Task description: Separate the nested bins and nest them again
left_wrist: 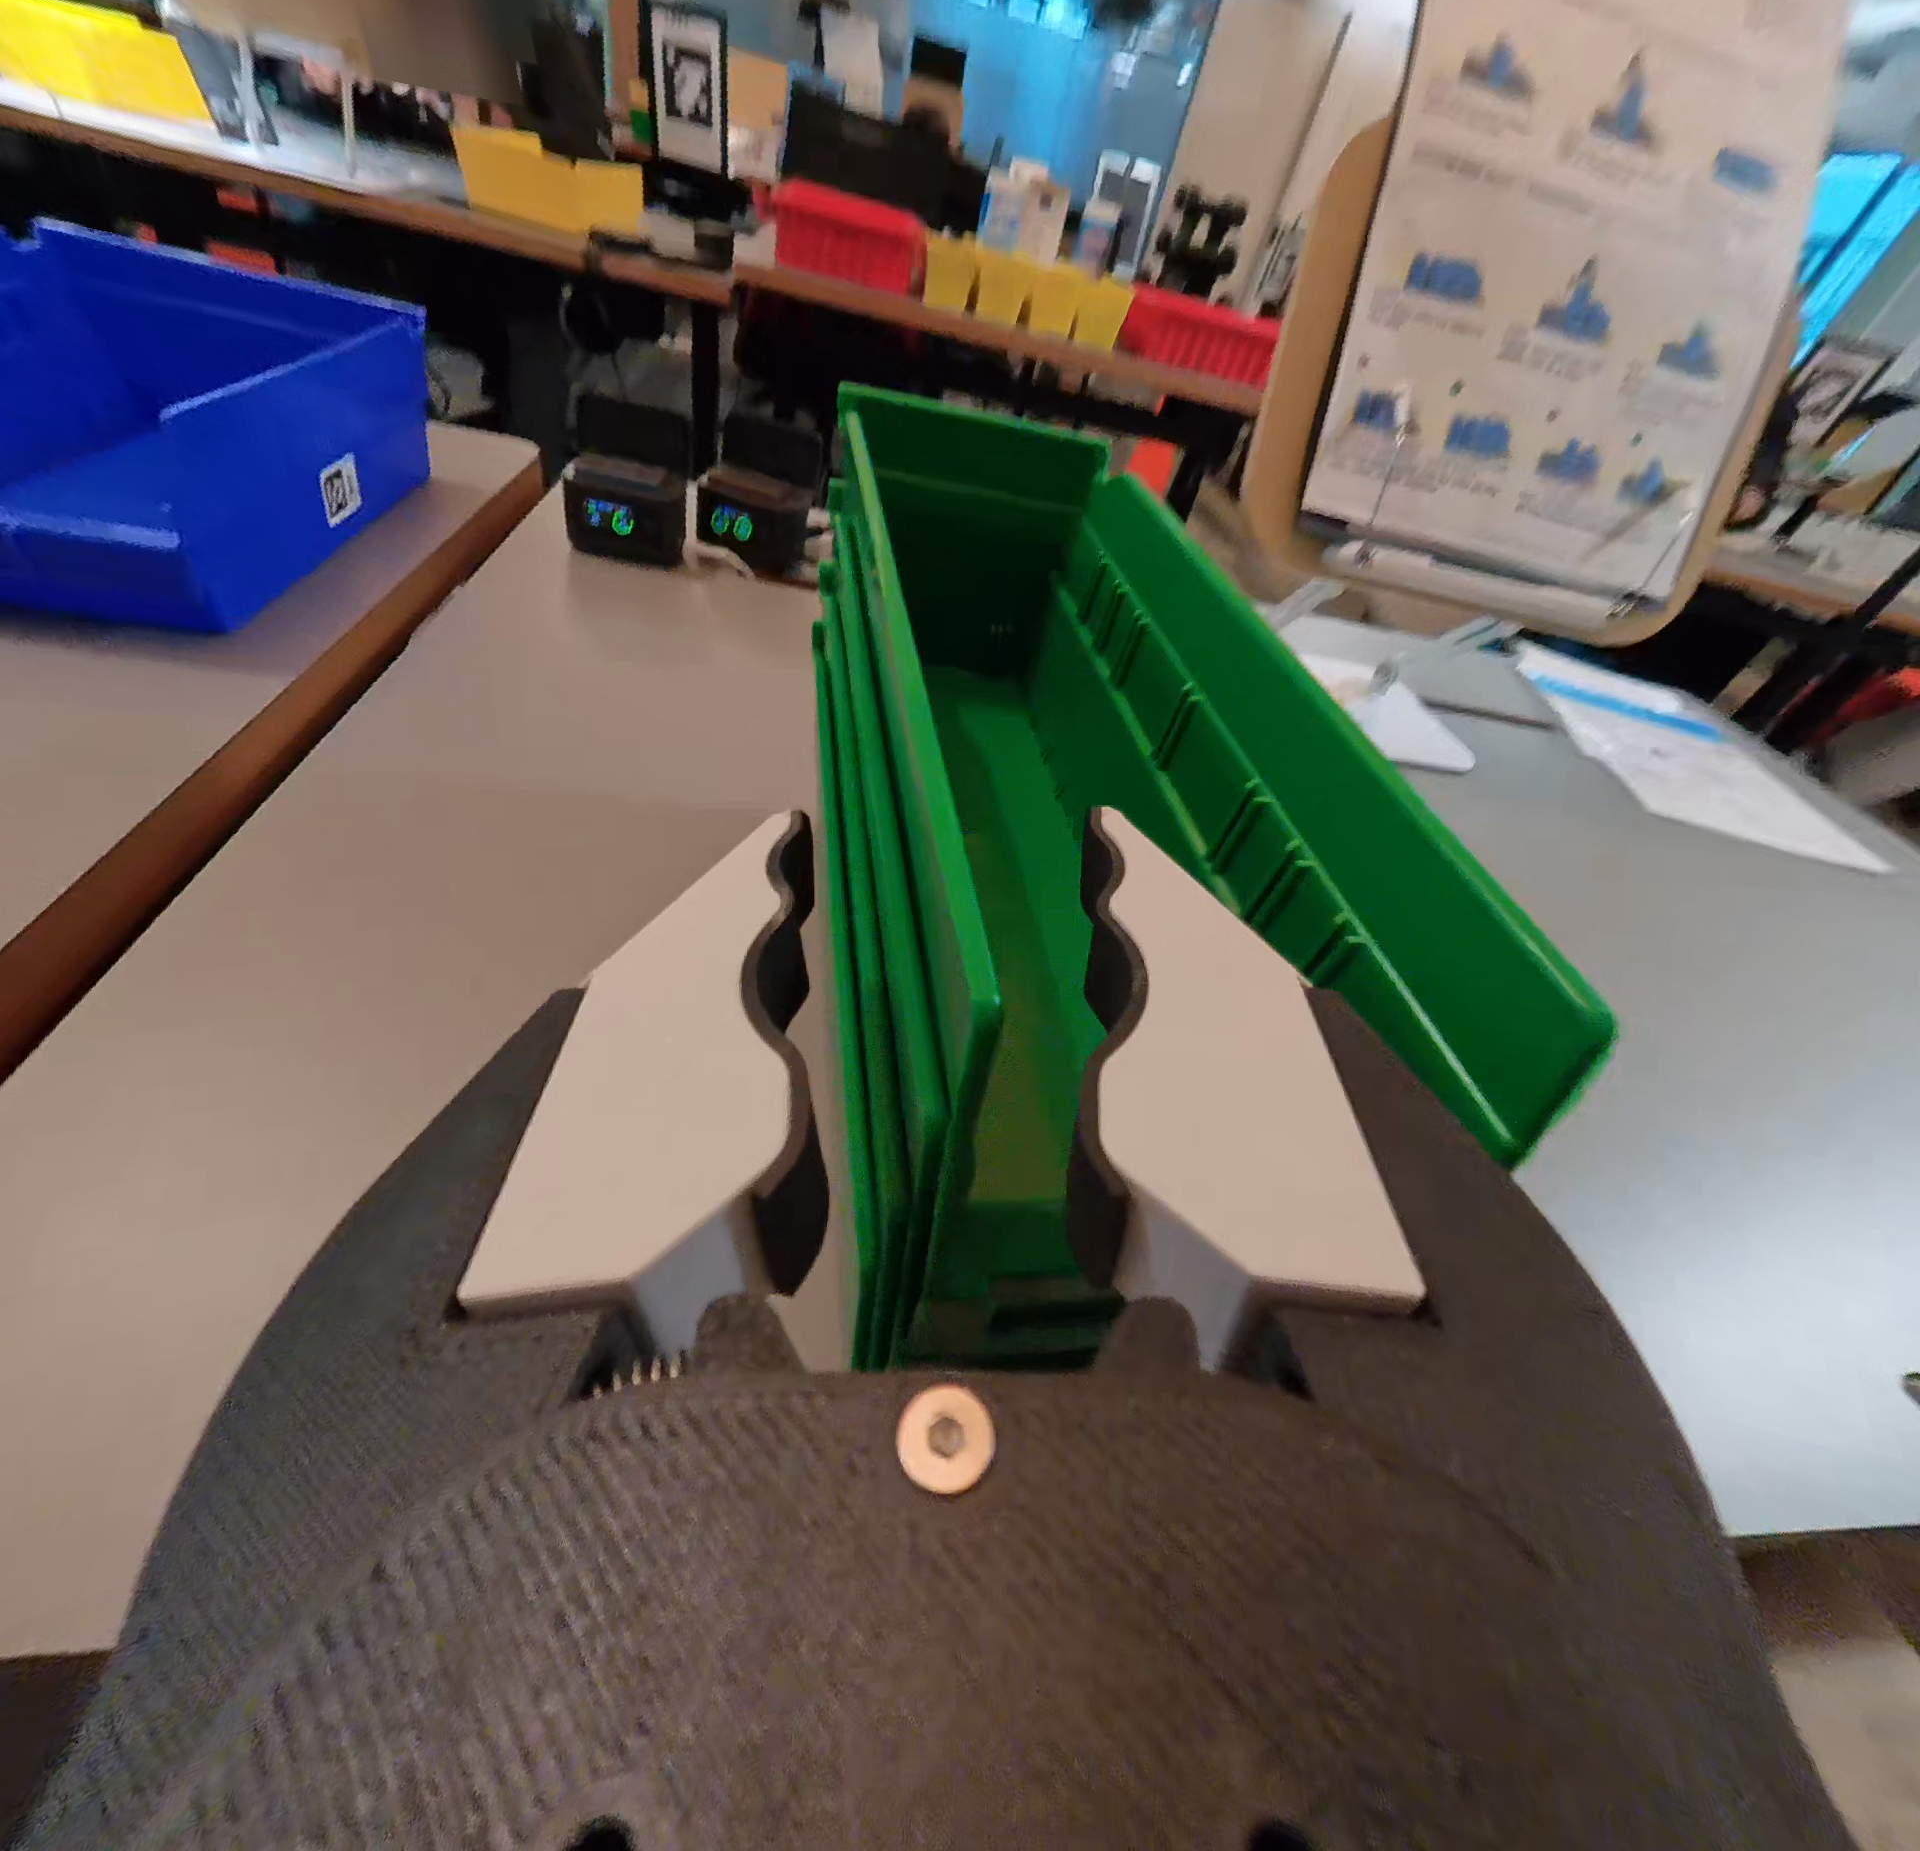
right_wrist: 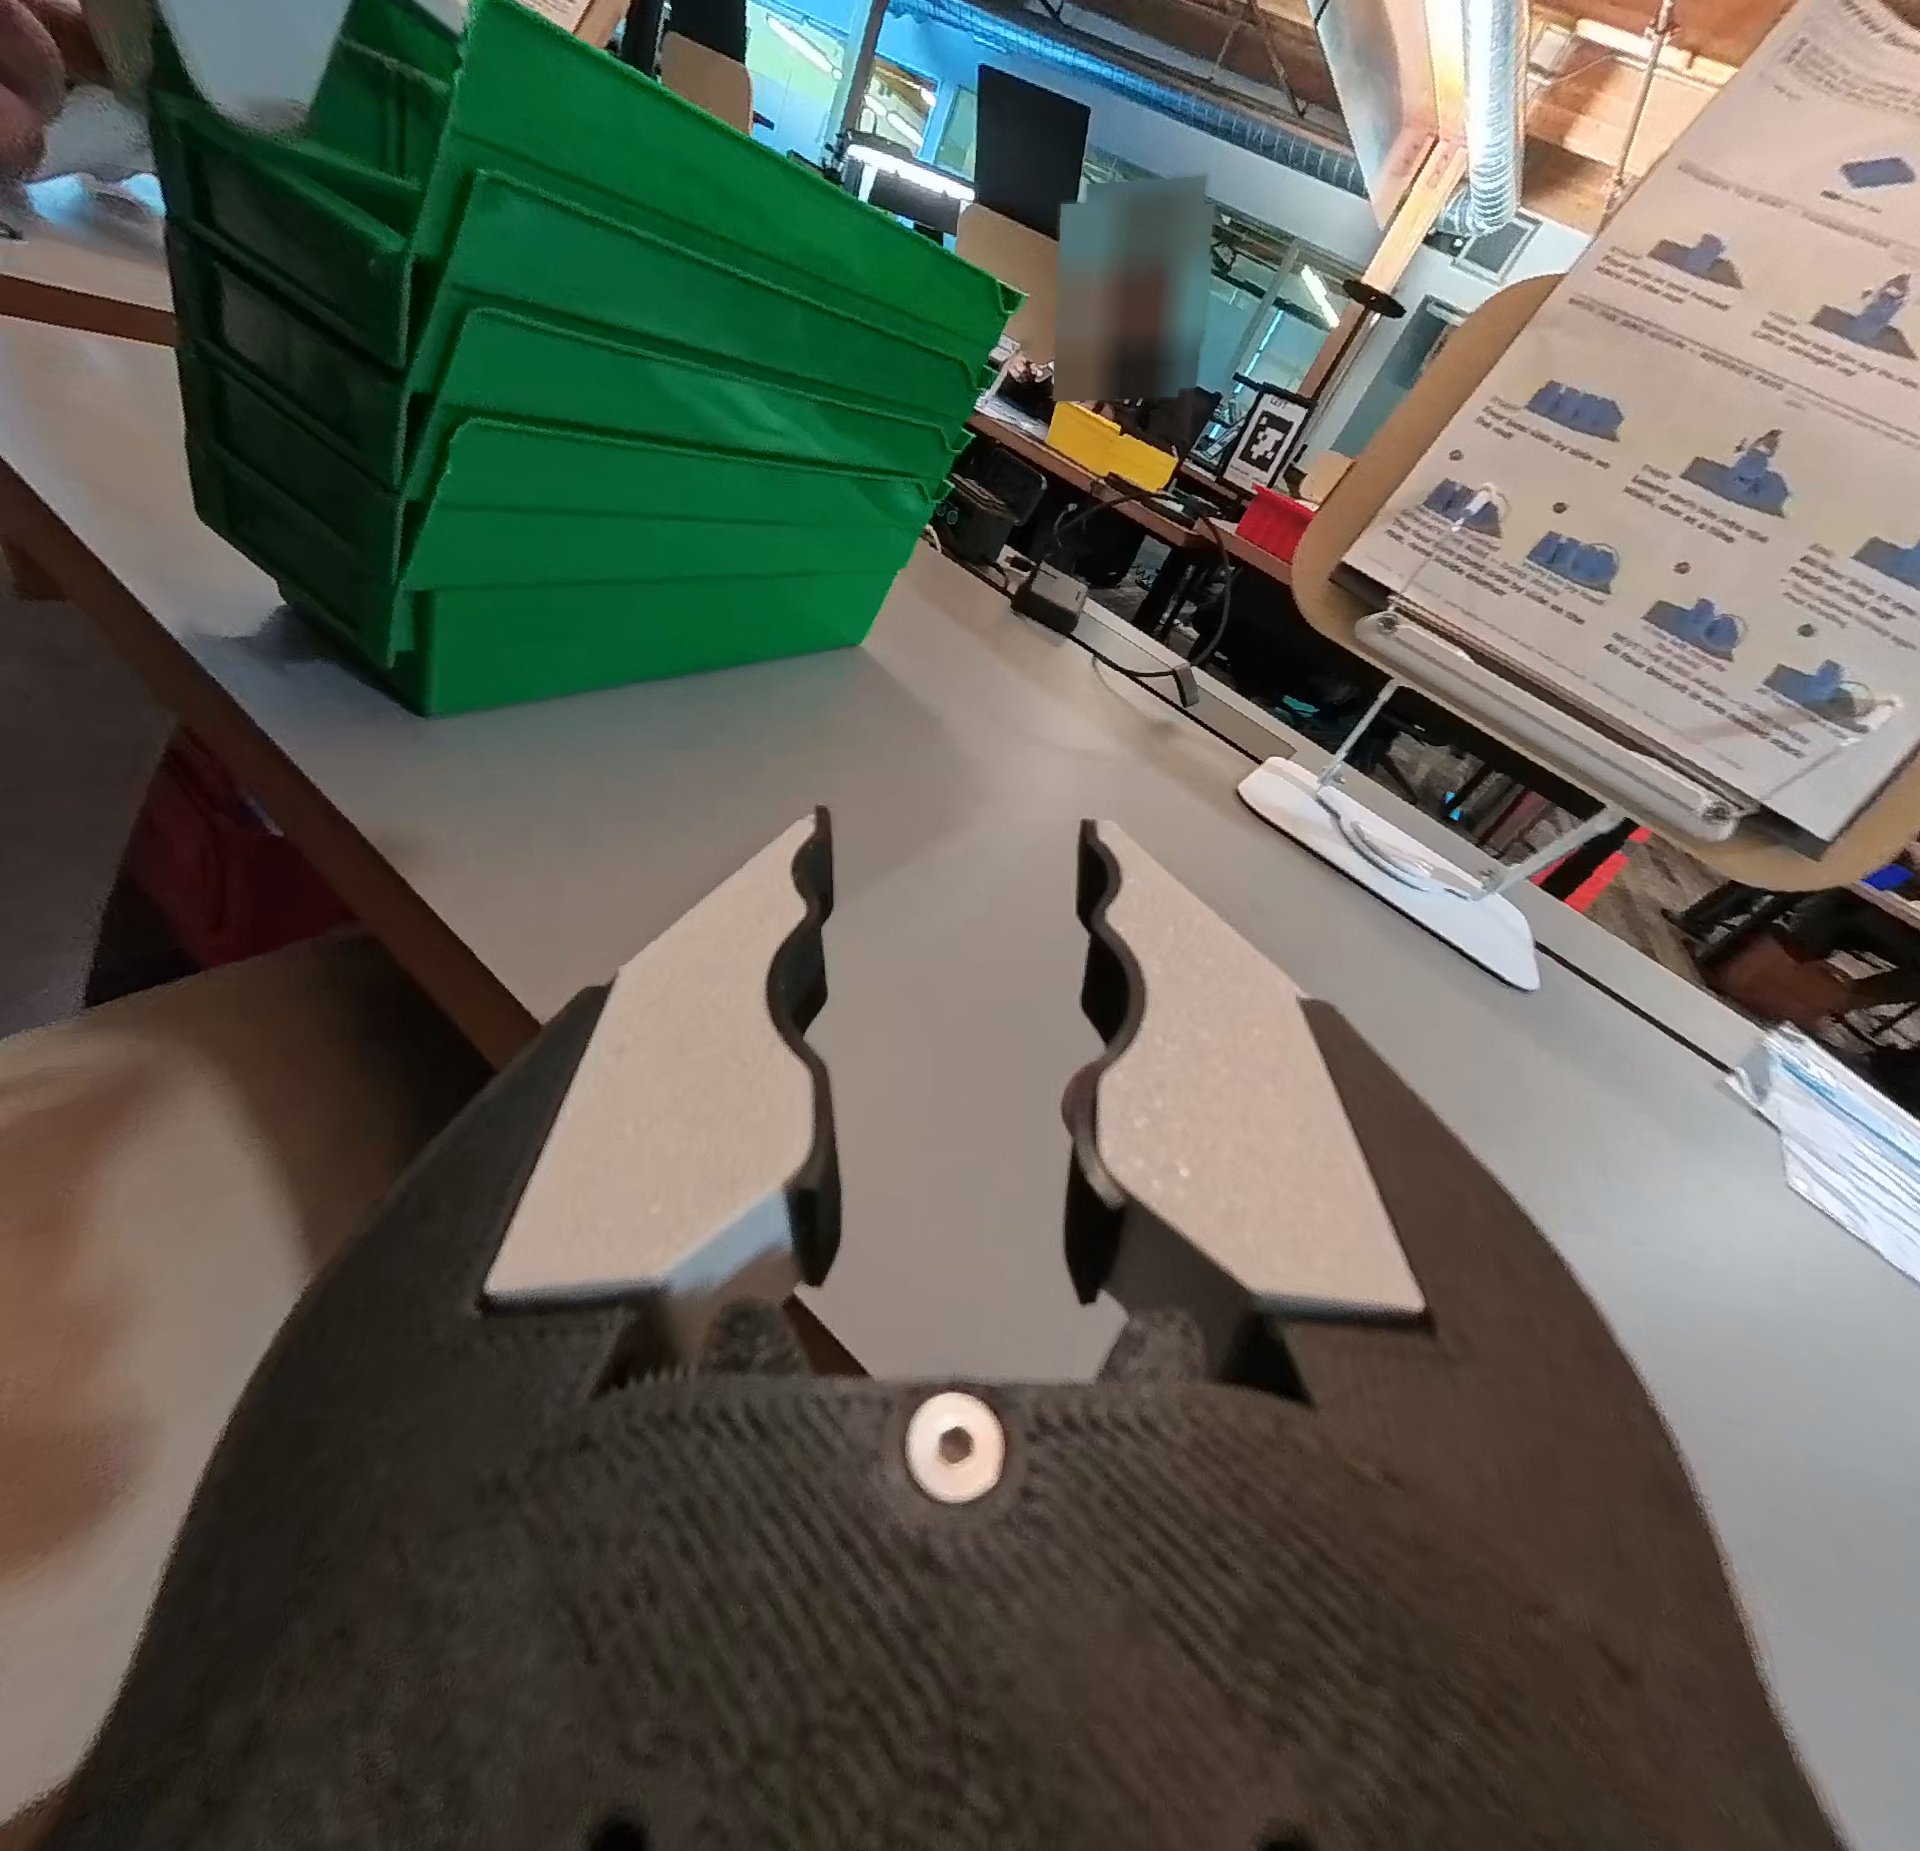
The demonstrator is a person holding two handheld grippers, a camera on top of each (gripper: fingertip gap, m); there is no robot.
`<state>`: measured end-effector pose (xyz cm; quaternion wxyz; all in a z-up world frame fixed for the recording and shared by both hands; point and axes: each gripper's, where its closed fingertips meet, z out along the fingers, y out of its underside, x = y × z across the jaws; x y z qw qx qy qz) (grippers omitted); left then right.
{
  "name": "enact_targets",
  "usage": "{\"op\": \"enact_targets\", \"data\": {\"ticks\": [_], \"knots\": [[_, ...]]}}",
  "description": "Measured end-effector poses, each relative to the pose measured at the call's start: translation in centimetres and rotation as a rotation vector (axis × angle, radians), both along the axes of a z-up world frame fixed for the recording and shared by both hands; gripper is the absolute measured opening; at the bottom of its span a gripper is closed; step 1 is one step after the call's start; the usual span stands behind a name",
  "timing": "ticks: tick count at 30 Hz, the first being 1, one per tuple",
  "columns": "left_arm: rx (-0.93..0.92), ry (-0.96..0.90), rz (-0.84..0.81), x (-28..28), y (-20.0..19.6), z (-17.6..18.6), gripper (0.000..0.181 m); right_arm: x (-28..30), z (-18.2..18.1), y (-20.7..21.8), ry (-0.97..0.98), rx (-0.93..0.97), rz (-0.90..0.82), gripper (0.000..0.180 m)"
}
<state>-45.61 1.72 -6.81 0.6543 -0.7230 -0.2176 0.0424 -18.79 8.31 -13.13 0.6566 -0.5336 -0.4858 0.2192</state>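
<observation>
Bins [right_wrist: 665,430], green, nested in stack, sat on grey table [right_wrist: 727,825]. Left gripper [left_wrist: 951,970] straddled stack's side walls at near end, fingers either side, clamped on bins. Right gripper [right_wrist: 954,980] hung apart and empty, nearer than stack and to its right, above bare table. Blue bin [left_wrist: 208,451] stood well left of stack.

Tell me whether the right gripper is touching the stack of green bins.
Apart. In the right wrist view the right gripper hangs open over bare grey table, and the stack of green bins sits well beyond its fingertips with clear tabletop between them.
</observation>
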Motion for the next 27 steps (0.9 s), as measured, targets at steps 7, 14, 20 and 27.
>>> {"op": "enact_targets", "data": {"ticks": [7,14,20,27], "knots": [[0.143,-0.026,-0.007,1.4,-1.3,-1.1,0.051,-2.1,-0.1,-1.6,-0.005,-0.001,0.091,0.046],[0.126,0.128,0.127,1.1,-3.3,-2.1,0.048,-3.7,-0.5,-3.0,-0.022,0.007,0.16,0.046],[0.089,0.237,0.145,1.6,-3.3,-1.6,0.045,-3.9,-0.6,-3.4,-0.029,0.025,0.165,0.046],[0.118,0.215,0.122,1.4,-3.1,-0.2,0.029,-3.1,-0.7,-2.8,-0.035,0.036,0.134,0.046]]}}
